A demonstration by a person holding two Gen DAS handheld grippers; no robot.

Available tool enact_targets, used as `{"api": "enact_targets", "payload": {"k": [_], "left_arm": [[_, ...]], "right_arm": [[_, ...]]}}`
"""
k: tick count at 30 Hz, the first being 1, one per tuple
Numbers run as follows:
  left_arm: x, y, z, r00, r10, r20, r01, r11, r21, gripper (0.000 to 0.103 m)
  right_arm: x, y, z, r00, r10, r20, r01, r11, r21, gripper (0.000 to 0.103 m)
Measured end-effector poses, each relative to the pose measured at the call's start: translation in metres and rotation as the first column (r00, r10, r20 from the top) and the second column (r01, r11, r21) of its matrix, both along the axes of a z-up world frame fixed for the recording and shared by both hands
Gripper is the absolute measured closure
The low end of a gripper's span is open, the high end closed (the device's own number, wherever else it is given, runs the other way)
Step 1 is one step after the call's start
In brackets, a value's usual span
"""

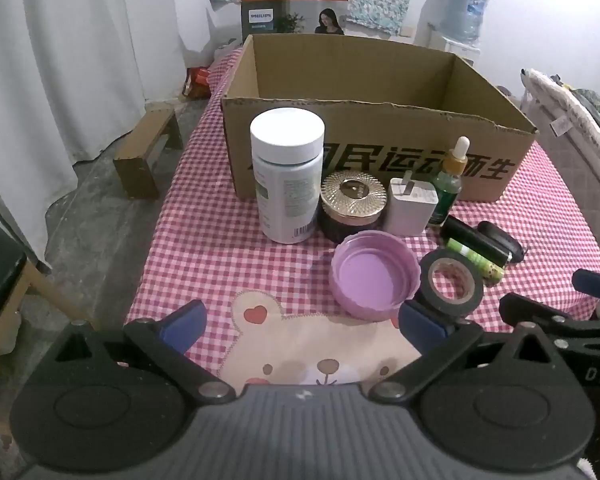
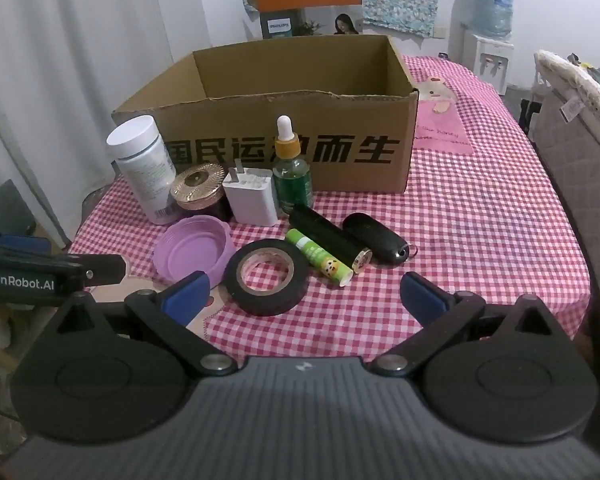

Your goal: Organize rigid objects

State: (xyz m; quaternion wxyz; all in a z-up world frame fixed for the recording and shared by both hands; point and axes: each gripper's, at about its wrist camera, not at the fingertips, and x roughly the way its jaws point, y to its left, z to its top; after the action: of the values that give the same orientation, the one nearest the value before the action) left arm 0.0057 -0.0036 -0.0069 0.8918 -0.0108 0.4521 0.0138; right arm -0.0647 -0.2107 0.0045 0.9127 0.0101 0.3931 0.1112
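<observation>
Left gripper (image 1: 302, 322) hung spread and empty, purple plastic lid (image 1: 374, 276) at one o'clock, while in the right view the right gripper (image 2: 302, 300), equally released, faced black tape roll (image 2: 267, 277) at eleven o'clock, probably best pinched across its rim before the brown cardboard box (image 2: 284, 148).

Before you, an open brown cardboard box (image 2: 284, 152) stands on the checked cloth. Along its front wall stand a white-capped pill bottle (image 2: 144, 164), a gold-lidded dark jar (image 2: 199, 192), a white plug charger (image 2: 252, 196) and a green dropper bottle (image 2: 291, 168). Nearer you lie an upturned purple plastic lid (image 2: 194, 254), a black tape roll (image 2: 266, 276), a green glue stick (image 2: 320, 258), a black tube (image 2: 328, 236) and a black key fob (image 2: 376, 238).
</observation>
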Motion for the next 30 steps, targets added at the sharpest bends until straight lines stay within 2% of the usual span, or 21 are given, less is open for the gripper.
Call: {"api": "enact_targets", "payload": {"k": [30], "left_arm": [[-0.0002,0.0006,0.0,1.0,-0.002,0.0,0.002,1.0,0.012,0.0]], "right_arm": [[0.0006,0.0021,0.0014,1.0,0.009,-0.005,-0.009,1.0,0.008,0.001]]}}
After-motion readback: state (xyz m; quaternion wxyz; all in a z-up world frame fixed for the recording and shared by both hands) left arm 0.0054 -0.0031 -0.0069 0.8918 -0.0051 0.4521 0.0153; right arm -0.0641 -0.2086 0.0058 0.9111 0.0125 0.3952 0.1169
